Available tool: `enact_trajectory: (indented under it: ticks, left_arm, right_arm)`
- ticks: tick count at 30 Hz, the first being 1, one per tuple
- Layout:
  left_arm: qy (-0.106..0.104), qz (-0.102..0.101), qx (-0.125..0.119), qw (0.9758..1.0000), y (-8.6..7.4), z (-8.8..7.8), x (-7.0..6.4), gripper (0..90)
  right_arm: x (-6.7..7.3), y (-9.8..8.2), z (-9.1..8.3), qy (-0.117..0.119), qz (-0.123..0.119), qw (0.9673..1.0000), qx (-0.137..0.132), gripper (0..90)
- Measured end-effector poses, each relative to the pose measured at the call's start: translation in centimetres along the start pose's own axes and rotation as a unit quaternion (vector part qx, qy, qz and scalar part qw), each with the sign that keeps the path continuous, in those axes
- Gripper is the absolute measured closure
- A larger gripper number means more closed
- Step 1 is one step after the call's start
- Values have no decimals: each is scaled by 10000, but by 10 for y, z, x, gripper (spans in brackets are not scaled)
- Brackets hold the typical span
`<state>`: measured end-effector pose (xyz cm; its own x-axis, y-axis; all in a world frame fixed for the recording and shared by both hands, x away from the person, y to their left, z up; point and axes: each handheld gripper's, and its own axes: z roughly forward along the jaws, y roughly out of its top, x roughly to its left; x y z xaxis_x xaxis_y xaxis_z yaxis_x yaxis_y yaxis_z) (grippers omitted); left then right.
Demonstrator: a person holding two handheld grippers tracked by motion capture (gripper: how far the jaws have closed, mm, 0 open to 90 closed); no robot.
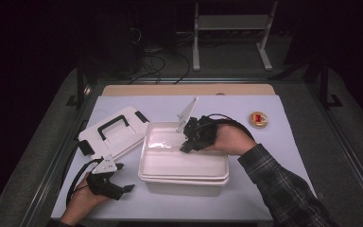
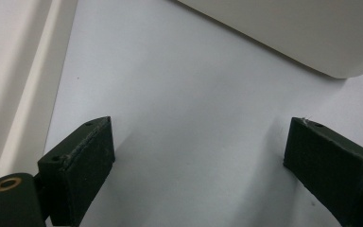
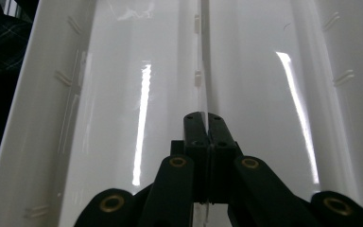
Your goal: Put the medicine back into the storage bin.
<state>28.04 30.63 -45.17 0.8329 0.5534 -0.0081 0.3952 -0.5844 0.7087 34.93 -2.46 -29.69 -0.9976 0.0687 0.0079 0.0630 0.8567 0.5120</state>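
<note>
A white plastic box point(image 1: 184, 178) stands in the middle of the table, with a shallow white tray point(image 1: 170, 158) sitting in its top. My right gripper point(image 1: 187, 146) reaches into the tray from the right. In the right gripper view its jaws point(image 3: 203, 118) are shut on the thin upright white divider point(image 3: 203, 56) that runs down the tray's middle. My left gripper point(image 1: 127, 188) rests low at the front left of the box. Its jaws point(image 2: 198, 156) stand wide open over bare table, with the box corner point(image 2: 312, 38) just ahead.
The box's white lid point(image 1: 116, 130), with a black handle and black latches, lies to the left of the box. A small round red and tan object point(image 1: 258, 119) sits at the back right. A pale sheet point(image 1: 264, 156) covers the table.
</note>
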Motion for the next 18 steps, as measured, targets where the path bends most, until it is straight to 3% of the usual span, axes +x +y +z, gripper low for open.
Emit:
enact_trajectory:
  ticks: [7,18]
  left_arm:
    - [7,12,-6,10000,0,0,0,84]
    - [6,10,0,10000,0,0,0,84]
  right_arm:
    - [1,5,-24,-135,-54,9999,-49,890]
    - [2,-19,-59,-422,223,9989,-40,890]
